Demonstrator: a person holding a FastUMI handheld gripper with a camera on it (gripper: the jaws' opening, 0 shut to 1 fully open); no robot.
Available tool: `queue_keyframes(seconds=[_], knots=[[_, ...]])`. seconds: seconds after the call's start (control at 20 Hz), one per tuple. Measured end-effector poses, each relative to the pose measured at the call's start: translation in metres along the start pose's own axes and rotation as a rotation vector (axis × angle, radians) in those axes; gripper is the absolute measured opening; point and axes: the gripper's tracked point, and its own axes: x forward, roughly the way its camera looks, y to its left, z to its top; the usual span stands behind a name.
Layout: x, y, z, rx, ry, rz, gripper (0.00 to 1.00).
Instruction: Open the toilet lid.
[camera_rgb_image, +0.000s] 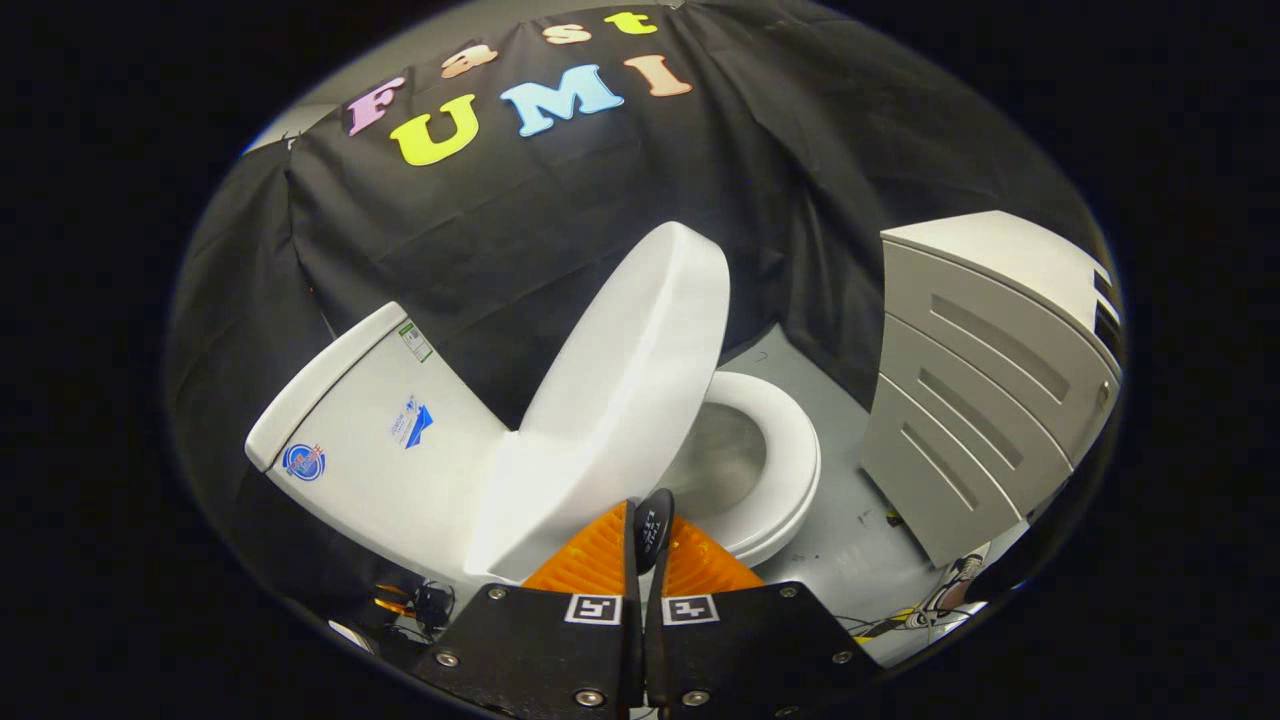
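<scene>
White porcelain takes up most of this one: a single toilet (400, 440), seen tilted since the camera rides on a rolled gripper. One tank (350, 420) sits back against the black cloth wall, which makes sense as that's where the lid needs to end up leaning. One lid (630, 370) is already swung most of the way up, standing steeply just ahead of the fingers, its hinge end down by the tank and its free edge up in the air. I'd say it's nearly there but not resting on the tank yet, so a last push is probably what's left. One seat (790, 460) stays down around the bowl, as it should. One grey cabinet (980, 400) with slatted fronts stands off to the side on the grey floor (850, 540), well apart from the lid's swing. Gripper (645, 530) is one, two fingers, closed up tight together with barely a slit between them, holding nothing I can see. Looks like it's nudging, not pinching.
</scene>
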Motion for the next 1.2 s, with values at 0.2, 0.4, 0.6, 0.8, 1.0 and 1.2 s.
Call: queue_keyframes(seconds=[0.2, 0.4, 0.6, 0.8, 1.0, 1.2], knots=[[-0.009, 0.017, 0.01, -0.132, -0.029, -0.043, 0.01], [-0.016, 0.031, 0.017, -0.149, -0.055, -0.075, 0.01], [-0.02, 0.048, 0.023, -0.17, -0.085, -0.098, 0.0], [-0.026, 0.063, 0.03, -0.216, -0.1, -0.111, 0.01], [-0.029, 0.076, 0.034, -0.203, -0.124, -0.121, 0.0], [-0.034, 0.094, 0.038, -0.227, -0.147, -0.119, 0.0]])
